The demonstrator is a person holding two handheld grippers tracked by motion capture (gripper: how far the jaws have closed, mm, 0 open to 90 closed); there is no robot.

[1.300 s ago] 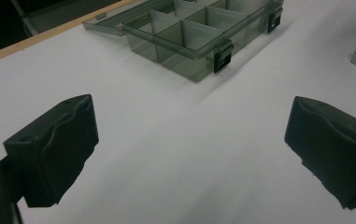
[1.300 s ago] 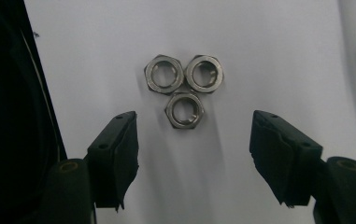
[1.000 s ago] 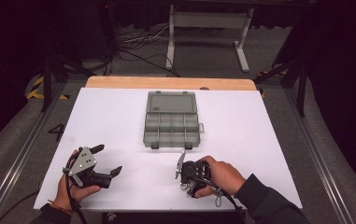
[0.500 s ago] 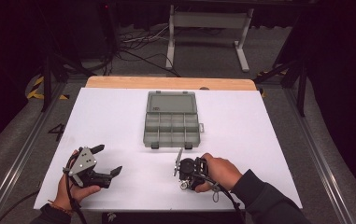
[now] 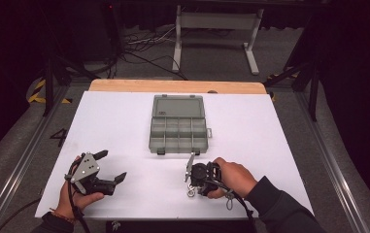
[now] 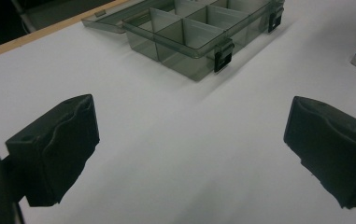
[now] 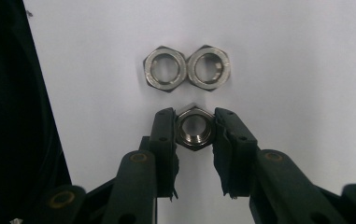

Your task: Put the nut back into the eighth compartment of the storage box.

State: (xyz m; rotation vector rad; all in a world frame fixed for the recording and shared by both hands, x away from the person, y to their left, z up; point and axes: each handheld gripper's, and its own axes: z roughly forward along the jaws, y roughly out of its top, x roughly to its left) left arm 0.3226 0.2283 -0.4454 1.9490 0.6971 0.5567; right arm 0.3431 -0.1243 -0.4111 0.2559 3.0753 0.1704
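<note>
1. Closing on a steel nut (image 7: 194, 128), the right gripper (image 7: 194, 133) has just brought its jaws in: a second ago they stood wider, and now both pads press the nut's opposite flats, with the nut lying flat on the white worktop (image 5: 270, 145).
2. Two more nuts (image 7: 187, 68) lie side by side, touching each other, just above the gripped one in the right gripper view, near it but apart from it.
3. In the high view, the right gripper (image 5: 192, 177) sits lower centre of the frame, just below the open compartment box (image 5: 178, 127), whose lid lies back toward the top of the frame.
4. The left gripper (image 6: 189, 149) rests at the lower left of the high view with its jaws wide apart and nothing between them; it has not moved since a second ago.
5. My reading is that the grasp is now made, so the nut looks ready to be lifted and carried up to one of the box's empty compartments (image 6: 185, 35).
</note>
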